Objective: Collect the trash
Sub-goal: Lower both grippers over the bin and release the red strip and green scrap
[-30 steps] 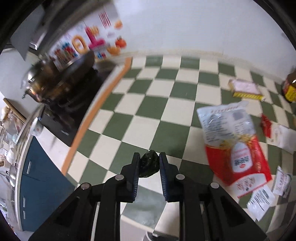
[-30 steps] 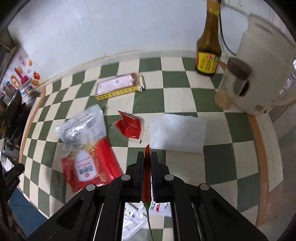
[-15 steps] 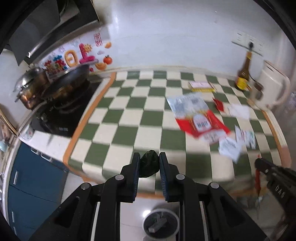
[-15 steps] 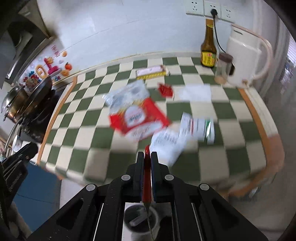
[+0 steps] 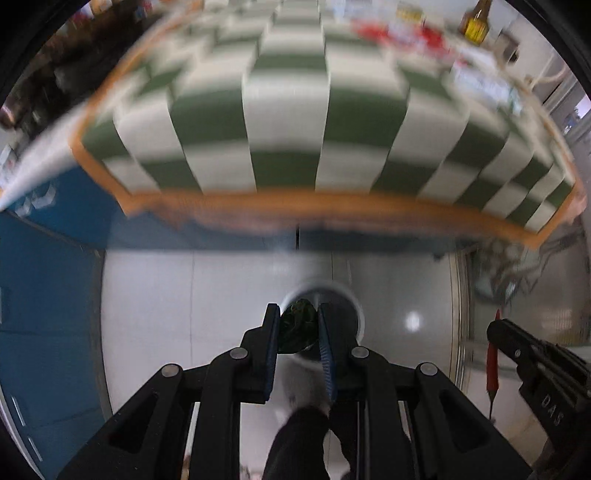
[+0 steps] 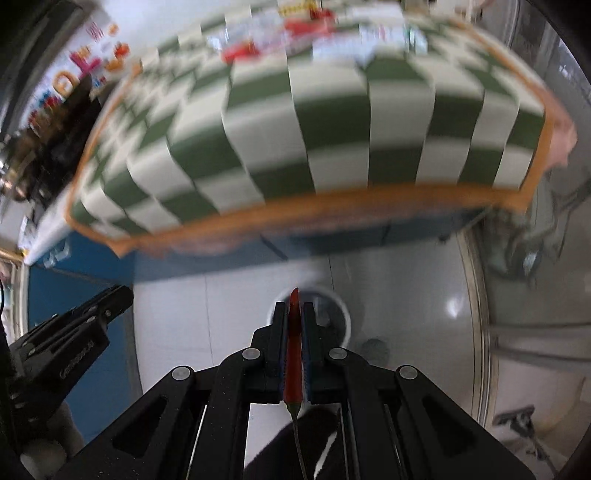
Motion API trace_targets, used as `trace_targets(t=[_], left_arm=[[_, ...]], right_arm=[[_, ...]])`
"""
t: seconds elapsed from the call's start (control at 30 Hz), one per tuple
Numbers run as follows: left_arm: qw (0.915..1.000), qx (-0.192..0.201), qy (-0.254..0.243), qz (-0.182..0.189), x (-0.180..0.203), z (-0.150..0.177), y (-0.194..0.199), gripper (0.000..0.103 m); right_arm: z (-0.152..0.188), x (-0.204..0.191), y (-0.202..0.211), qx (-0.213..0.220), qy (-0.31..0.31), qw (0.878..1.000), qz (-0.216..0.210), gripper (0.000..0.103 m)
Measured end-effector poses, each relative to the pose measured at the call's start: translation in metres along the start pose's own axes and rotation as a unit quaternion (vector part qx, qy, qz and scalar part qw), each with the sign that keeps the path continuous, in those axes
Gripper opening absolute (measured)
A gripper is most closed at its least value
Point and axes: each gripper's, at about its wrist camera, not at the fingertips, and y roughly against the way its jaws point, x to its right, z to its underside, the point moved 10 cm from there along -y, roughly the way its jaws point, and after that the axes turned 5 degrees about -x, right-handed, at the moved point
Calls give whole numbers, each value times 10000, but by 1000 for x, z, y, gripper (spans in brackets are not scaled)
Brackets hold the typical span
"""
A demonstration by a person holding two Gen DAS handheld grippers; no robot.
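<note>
My left gripper (image 5: 296, 322) is shut on a dark green crumpled wad (image 5: 295, 326) and holds it over a round white bin (image 5: 343, 300) on the floor. My right gripper (image 6: 294, 319) is shut on a thin red chili pepper (image 6: 294, 354) with a green stem, also above the bin (image 6: 338, 306). The right gripper and pepper (image 5: 492, 363) also show at the right of the left wrist view. The left gripper shows at the left of the right wrist view (image 6: 92, 314). More wrappers (image 6: 258, 40) lie blurred on the far counter.
The green-and-white checkered counter (image 5: 288, 122) with an orange edge hangs above blue cabinets (image 5: 44, 280). The floor (image 5: 184, 306) is pale and glossy. A brown bottle (image 5: 474, 22) stands at the counter's far right. A stove with pots (image 6: 44, 122) is at the left.
Both grippers have moved back off the counter and tilted down to the floor bin, each still holding its piece. The view is blurred with motion.
</note>
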Motion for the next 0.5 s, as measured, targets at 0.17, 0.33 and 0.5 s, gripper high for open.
trace_targets(t=[0.17, 0.33, 0.5], left_arm=[[9975, -687, 97, 147, 2, 23, -85, 17], [9930, -1164, 62, 206, 8, 39, -167, 17], [9864, -1622, -82, 258, 17, 53, -248, 17]], right_arm=[[39, 11, -80, -537, 4, 9986, 24, 7], [59, 29, -160, -848, -96, 9963, -52, 7], [79, 53, -247, -1197, -311, 9921, -220, 7]])
